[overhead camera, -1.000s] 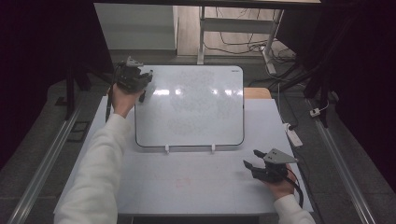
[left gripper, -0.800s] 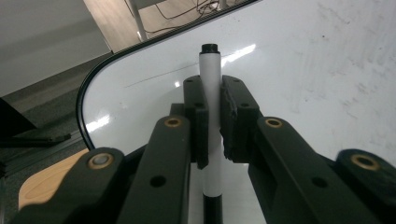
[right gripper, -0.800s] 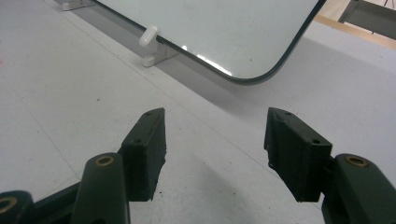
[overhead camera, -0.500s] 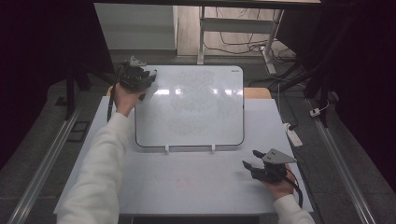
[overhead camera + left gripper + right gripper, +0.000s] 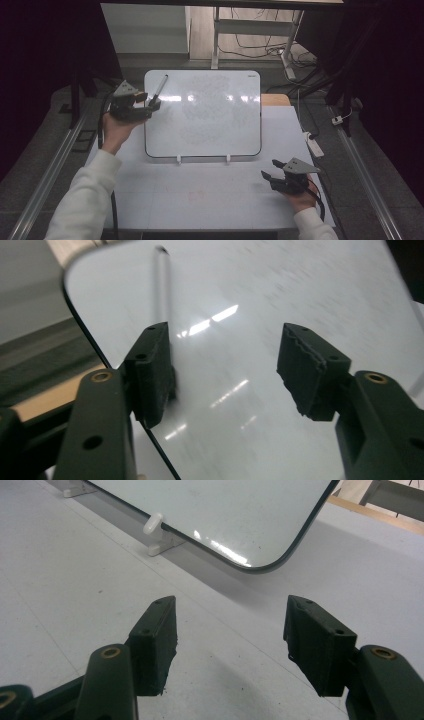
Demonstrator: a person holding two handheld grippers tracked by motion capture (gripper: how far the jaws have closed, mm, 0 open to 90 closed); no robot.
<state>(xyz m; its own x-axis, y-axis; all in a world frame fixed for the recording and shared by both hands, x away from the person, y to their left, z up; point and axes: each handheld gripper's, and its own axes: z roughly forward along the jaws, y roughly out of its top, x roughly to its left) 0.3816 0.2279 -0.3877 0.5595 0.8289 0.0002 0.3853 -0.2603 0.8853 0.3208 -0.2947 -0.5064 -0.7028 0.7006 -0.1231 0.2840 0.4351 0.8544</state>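
Observation:
A white whiteboard point(image 5: 202, 112) lies on the grey table, propped on two small white clips point(image 5: 178, 159). A dark marker point(image 5: 159, 89) rests on the board's far left corner, blurred in the left gripper view point(image 5: 161, 285). My left gripper point(image 5: 151, 105) sits at the board's left edge, just short of the marker's near end. Its jaws have just been opening and now stand open with only board point(image 5: 280, 290) between them point(image 5: 225, 350). My right gripper point(image 5: 270, 169) hovers open over the table below the board's near right corner, nothing between its jaws point(image 5: 230, 615).
The grey table mat point(image 5: 200, 195) spreads in front of the board. A clip point(image 5: 152, 525) and the board's rounded corner point(image 5: 260, 562) lie just ahead of the right gripper. A white power strip point(image 5: 314, 145) lies off the table's right edge; metal rails run along both sides.
The left gripper has opened, left the marker lying on the board's far left corner, and drawn back toward the person. The right gripper has stayed put.

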